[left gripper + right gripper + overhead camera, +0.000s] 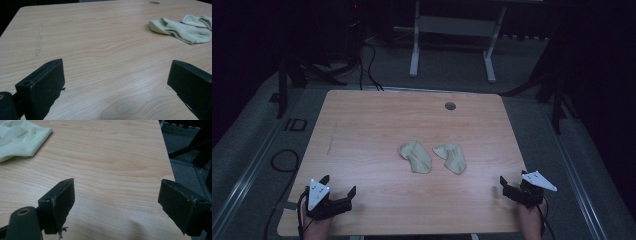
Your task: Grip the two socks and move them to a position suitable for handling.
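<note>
The left claw (338, 184) rests low at the desk's near left corner and the right claw (503, 186) at its near right edge, each held in one hand, jaws spread wide and gripping nothing.

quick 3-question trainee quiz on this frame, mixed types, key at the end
1. How many socks lie on the table?
2. True or false: the left claw is shut on a sock.
3. Which claw is nearer the right sock? A) left B) right

Key:
1. Two: the left sock and the right sock, side by side.
2. False; its jaws are open over bare wood.
3. B, the right claw.
</note>
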{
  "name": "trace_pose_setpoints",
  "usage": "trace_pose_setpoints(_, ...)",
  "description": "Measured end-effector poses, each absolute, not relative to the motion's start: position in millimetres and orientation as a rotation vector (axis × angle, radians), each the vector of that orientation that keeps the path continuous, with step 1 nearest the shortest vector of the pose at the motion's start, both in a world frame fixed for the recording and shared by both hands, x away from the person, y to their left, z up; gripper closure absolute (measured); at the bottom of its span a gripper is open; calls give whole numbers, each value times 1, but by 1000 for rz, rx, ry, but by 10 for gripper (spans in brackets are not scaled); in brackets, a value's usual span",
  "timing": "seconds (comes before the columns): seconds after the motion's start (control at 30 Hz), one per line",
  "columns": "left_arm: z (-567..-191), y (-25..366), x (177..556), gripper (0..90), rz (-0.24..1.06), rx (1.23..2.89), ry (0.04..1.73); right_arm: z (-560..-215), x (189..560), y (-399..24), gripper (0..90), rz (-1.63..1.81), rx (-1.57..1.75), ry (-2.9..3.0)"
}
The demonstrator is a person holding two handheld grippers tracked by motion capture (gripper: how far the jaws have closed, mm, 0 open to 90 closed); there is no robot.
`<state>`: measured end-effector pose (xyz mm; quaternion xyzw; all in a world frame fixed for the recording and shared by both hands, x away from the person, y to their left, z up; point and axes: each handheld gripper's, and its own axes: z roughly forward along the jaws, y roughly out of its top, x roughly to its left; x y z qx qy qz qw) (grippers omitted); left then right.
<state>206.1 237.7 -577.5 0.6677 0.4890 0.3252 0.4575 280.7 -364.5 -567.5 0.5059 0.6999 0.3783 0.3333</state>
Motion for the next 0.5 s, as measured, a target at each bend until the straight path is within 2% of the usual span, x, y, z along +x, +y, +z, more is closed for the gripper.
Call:
trace_pose_setpoints(0.1,-577,235,206,10,832,1647,1208,-567,282,-367,135,995,1327,1828)
trace_pose_setpoints(0.5,-573,229,204,11,804,1664,1181,-568,284,-366,134,931,1357,1829)
